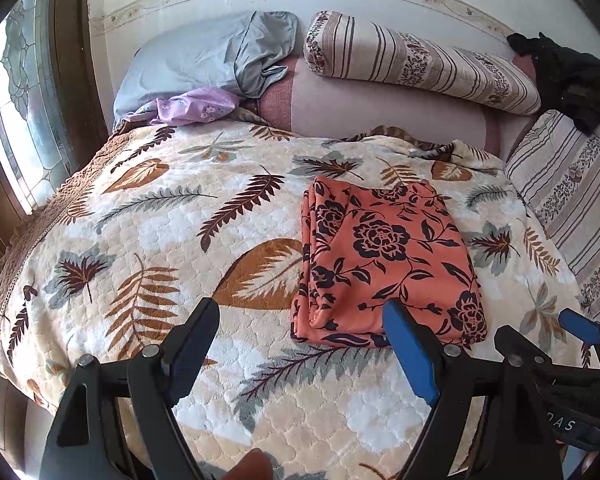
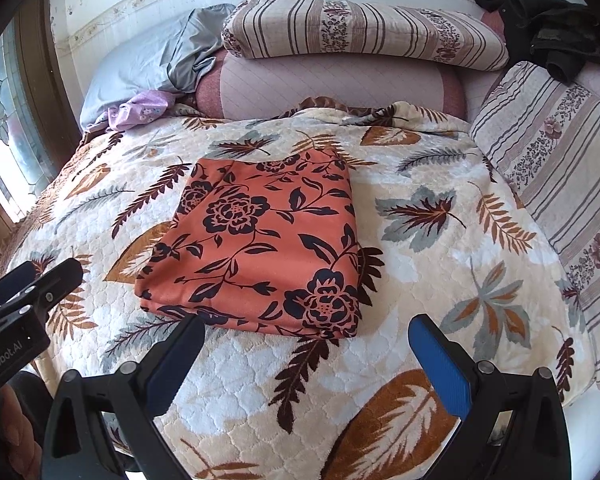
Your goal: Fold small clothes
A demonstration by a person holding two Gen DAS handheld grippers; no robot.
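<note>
One folded orange floral cloth (image 2: 256, 248) lay on one bed covered by one leaf-print quilt (image 2: 440, 264). At the head there were two striped floral bolsters (image 2: 364, 28) (image 2: 556, 168), one pink cushion (image 2: 340, 88), one grey-blue pillow (image 2: 140, 68), one lilac garment (image 2: 140, 110) and one black garment (image 2: 552, 36). Two grippers were in view, the left gripper (image 1: 302, 320) and the right gripper (image 2: 306, 338).

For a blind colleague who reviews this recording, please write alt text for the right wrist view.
A folded orange cloth with dark flowers lies flat on a leaf-patterned blanket. The right gripper is open and empty just short of its near edge. Striped pillows line the wall, and the left gripper shows at the left edge.
</note>
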